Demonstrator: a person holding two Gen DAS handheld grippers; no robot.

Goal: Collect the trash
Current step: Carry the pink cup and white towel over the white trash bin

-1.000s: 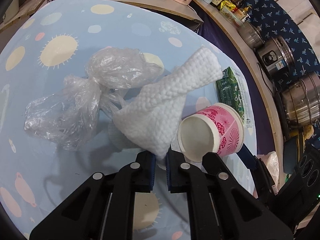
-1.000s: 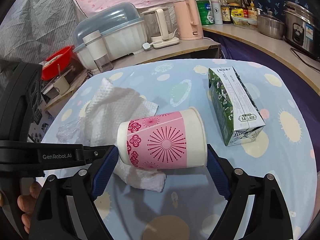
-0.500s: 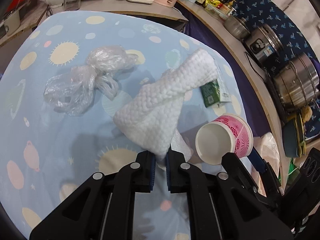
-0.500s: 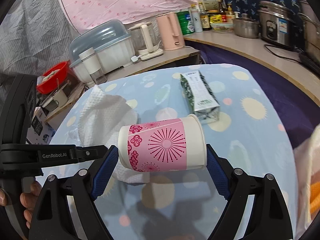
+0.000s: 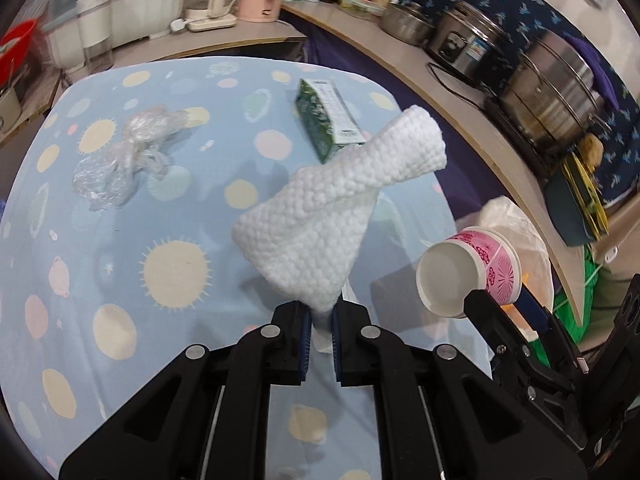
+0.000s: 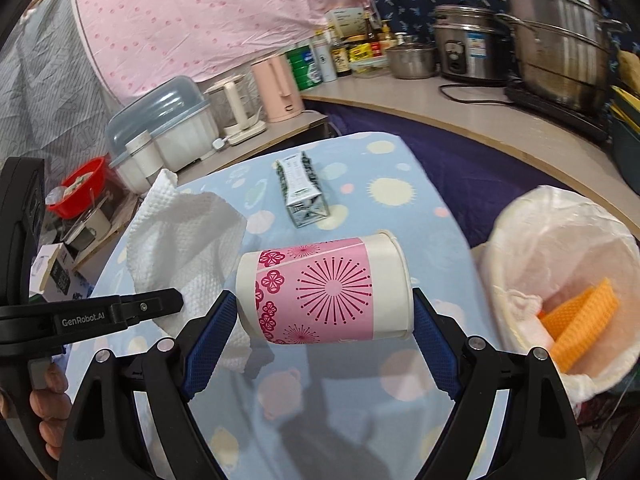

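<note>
The left claw (image 5: 319, 326) is clamped tight on the lower corner of a white paper towel (image 5: 332, 216), its blue pads pinching the sheet so that the rest stands up and fans away from the fingers. The towel is embossed with a fine bumpy pattern, bunched narrow at the grip, wider in the middle, and rolled over at its far end. It hangs in the air above the tabletop (image 5: 120, 264), which is covered in a light blue cloth printed with suns, planets and pale dots.

The right claw (image 6: 322, 322) grips a paper cup (image 6: 320, 290) lying on its side between the wide-set jaws, one blue pad against the base and the other against the rim. The cup is white with a broad pink band carrying dark pink starbursts and flower rosettes; from the left wrist view its open mouth shows a plain white inside that looks empty. It too is held off the cloth.

Two more pieces of rubbish lie on the tabletop: a crumpled clear plastic bag (image 5: 120, 160), knotted in the middle, toward the left side, and a green and white carton (image 5: 330, 120) on its side near the far edge.

Just beyond the right edge of the tabletop stands a bin lined with a thin white bag (image 6: 560, 248). Inside it lies something orange with a waffle texture (image 6: 580, 320).

A hand (image 6: 48, 408) shows at the lower left of the right wrist view, wrapped around the left claw's handle.
</note>
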